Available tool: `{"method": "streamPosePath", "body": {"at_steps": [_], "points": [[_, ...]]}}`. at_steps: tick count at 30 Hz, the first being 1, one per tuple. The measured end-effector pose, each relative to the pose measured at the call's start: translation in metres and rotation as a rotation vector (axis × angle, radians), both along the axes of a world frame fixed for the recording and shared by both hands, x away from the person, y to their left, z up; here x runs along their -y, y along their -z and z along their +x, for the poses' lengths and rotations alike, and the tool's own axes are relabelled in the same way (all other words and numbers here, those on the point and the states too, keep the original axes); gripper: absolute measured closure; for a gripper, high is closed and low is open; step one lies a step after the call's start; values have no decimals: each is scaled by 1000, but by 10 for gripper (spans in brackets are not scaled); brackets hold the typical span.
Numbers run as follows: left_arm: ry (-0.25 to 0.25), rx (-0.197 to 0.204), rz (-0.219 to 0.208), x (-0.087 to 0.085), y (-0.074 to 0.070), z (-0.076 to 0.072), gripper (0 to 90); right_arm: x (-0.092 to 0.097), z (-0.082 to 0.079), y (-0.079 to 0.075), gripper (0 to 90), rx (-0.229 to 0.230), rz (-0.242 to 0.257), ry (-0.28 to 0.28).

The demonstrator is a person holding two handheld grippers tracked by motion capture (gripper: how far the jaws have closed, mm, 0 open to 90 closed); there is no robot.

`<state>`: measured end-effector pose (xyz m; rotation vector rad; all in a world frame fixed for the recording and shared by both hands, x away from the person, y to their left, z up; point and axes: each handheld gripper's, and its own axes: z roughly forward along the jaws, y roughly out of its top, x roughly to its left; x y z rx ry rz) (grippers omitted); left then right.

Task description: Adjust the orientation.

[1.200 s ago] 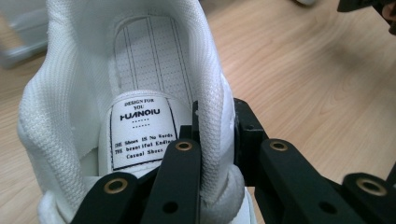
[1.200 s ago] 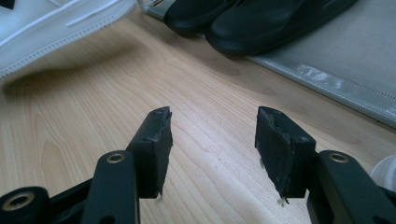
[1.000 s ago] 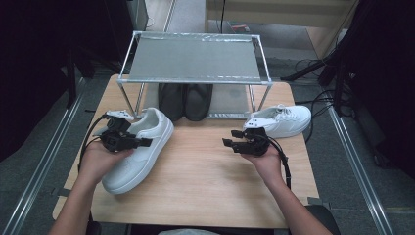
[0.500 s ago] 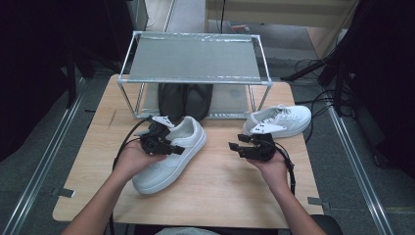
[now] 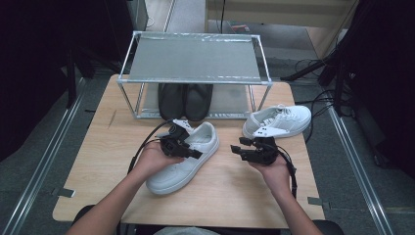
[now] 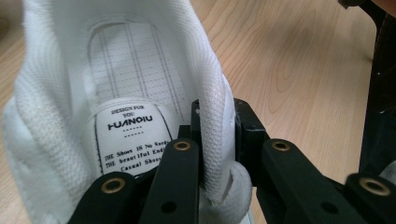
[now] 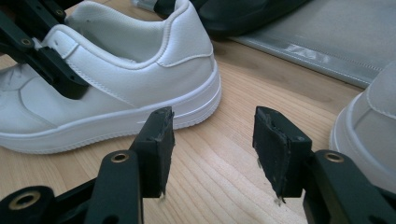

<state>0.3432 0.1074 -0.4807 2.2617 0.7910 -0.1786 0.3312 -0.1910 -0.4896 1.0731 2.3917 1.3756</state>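
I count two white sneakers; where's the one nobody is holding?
In the high view, the free white sneaker lies at the table's right, beside the wire rack, just beyond the open right claw.

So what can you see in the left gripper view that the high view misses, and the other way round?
The left gripper view alone shows the printed label inside the white shoe and the left tool pinching the shoe's padded side wall.

The high view alone shows the metal rack, the dark shoes under it, the second white shoe and the open right tool.

Both show the gripped shoe, the left tool and the wooden table.
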Motion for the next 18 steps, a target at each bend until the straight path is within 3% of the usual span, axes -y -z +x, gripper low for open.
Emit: {"method": "streamPosePath", "body": {"at_steps": [9,18], "points": [[28,48,22,5,3,-7,773,-9,-2,2,497,-8,-5,-35],[39,54,13,4,0,-10,675,-12,-3,2,497,-13,-2,-49]]}}
